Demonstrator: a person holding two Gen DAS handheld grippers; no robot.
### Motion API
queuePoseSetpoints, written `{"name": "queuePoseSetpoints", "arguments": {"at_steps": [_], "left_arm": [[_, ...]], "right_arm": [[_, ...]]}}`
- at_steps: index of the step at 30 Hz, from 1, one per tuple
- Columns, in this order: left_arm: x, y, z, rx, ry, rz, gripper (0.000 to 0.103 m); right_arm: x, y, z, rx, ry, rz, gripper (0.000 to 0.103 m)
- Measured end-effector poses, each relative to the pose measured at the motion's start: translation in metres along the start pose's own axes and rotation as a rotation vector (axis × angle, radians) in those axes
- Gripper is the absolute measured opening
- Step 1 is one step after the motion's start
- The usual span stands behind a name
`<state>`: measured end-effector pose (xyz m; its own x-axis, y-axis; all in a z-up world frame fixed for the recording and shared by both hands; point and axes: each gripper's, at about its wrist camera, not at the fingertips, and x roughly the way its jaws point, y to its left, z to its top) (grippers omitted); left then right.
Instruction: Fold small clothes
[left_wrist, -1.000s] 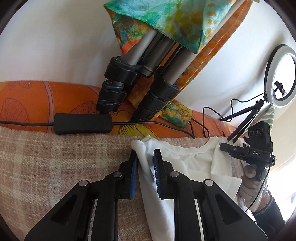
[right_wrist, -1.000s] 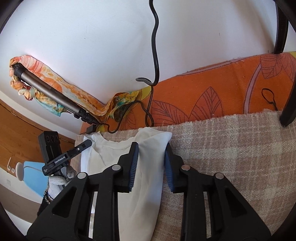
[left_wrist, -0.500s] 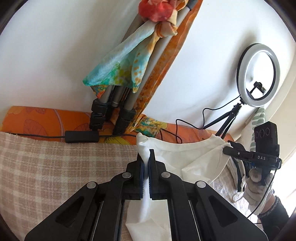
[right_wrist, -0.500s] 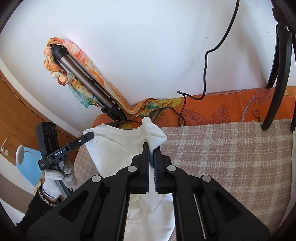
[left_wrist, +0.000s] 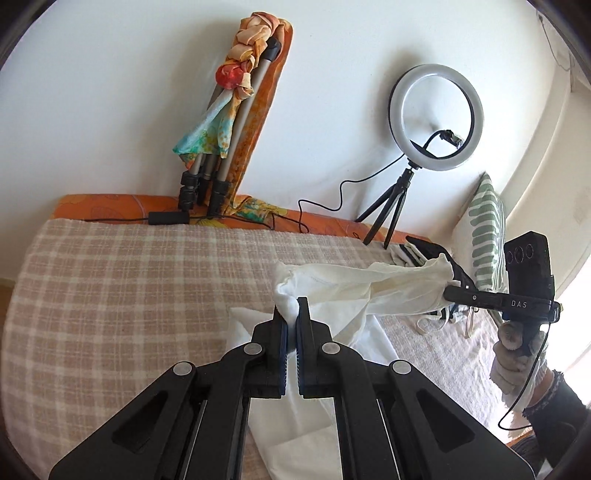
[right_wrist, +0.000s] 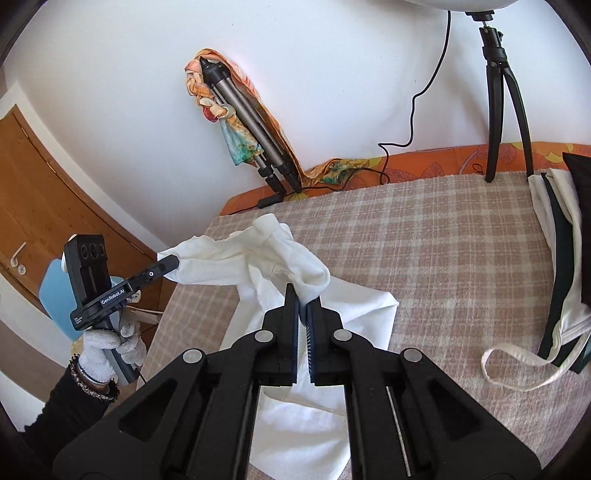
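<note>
Lifted since a second ago, the white shirt hangs above the bed, my left gripper and right gripper each clenched on a shoulder, so I keep it taut and level.

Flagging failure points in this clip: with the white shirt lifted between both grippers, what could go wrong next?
The left gripper and right gripper each pinch only a small bunch of the white shirt, so a corner may slip. The hanging lower part is creased and could fold crooked on the plaid blanket.
</note>
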<state>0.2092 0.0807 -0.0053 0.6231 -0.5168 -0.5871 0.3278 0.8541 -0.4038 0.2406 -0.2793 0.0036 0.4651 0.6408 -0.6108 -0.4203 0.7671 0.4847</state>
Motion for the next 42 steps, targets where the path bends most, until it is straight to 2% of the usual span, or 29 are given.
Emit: {"name": "queuePoseSetpoints", "arguments": {"at_steps": [5, 10, 14, 18, 22, 23, 24, 26, 27, 29, 32, 36, 39, 40, 41, 42], "left_arm": [[-0.023, -0.024, -0.056, 0.081, 0.028, 0.025, 0.002], [-0.023, -0.037, -0.104, 0.169, 0.090, 0.059, 0.002], [-0.024, -0.041, -0.130, 0.211, 0.136, 0.081, 0.003], [-0.036, -0.042, -0.148, 0.243, 0.166, 0.105, 0.006], [-0.059, -0.028, -0.152, 0.160, 0.143, 0.084, 0.007], [-0.064, -0.024, -0.151, 0.130, 0.127, 0.082, 0.007], [-0.068, -0.019, -0.149, 0.091, 0.114, 0.072, 0.009], [-0.070, -0.008, -0.143, -0.011, 0.102, 0.031, 0.012], [-0.068, -0.002, -0.142, -0.059, 0.102, 0.021, 0.019], [-0.060, 0.007, -0.142, -0.149, 0.121, 0.000, 0.035], [-0.040, 0.014, -0.150, -0.254, 0.193, -0.054, 0.035], [-0.022, 0.010, -0.160, -0.282, 0.249, -0.057, 0.035], [-0.022, 0.000, -0.161, -0.241, 0.242, -0.069, 0.031], [-0.021, -0.001, -0.160, -0.227, 0.237, -0.067, 0.026], [-0.021, -0.003, -0.160, -0.217, 0.239, -0.056, 0.014], [-0.020, -0.002, -0.160, -0.208, 0.239, -0.044, 0.009]], "right_arm": [[-0.014, 0.009, -0.056, -0.023, 0.021, -0.021, 0.005], [-0.016, 0.009, -0.105, -0.066, 0.063, -0.087, 0.005], [-0.022, 0.011, -0.126, -0.114, 0.071, -0.153, 0.005], [-0.034, 0.017, -0.141, -0.168, 0.085, -0.174, 0.005], [-0.057, 0.009, -0.154, -0.119, 0.072, -0.128, 0.008], [-0.060, 0.004, -0.154, -0.081, 0.060, -0.120, 0.014], [-0.063, -0.002, -0.153, -0.041, 0.052, -0.113, 0.026], [-0.063, -0.014, -0.152, 0.048, 0.043, -0.086, 0.043], [-0.059, -0.020, -0.152, 0.086, 0.047, -0.064, 0.044], [-0.049, -0.030, -0.153, 0.159, 0.073, -0.015, 0.044], [-0.033, -0.039, -0.155, 0.239, 0.111, 0.047, 0.044], [-0.019, -0.040, -0.157, 0.263, 0.130, 0.053, 0.044], [-0.015, -0.040, -0.157, 0.274, 0.133, 0.085, 0.044], [-0.014, -0.039, -0.156, 0.262, 0.134, 0.080, 0.044], [-0.013, -0.037, -0.156, 0.242, 0.134, 0.061, 0.040], [-0.012, -0.034, -0.156, 0.224, 0.139, 0.047, 0.029]]}}
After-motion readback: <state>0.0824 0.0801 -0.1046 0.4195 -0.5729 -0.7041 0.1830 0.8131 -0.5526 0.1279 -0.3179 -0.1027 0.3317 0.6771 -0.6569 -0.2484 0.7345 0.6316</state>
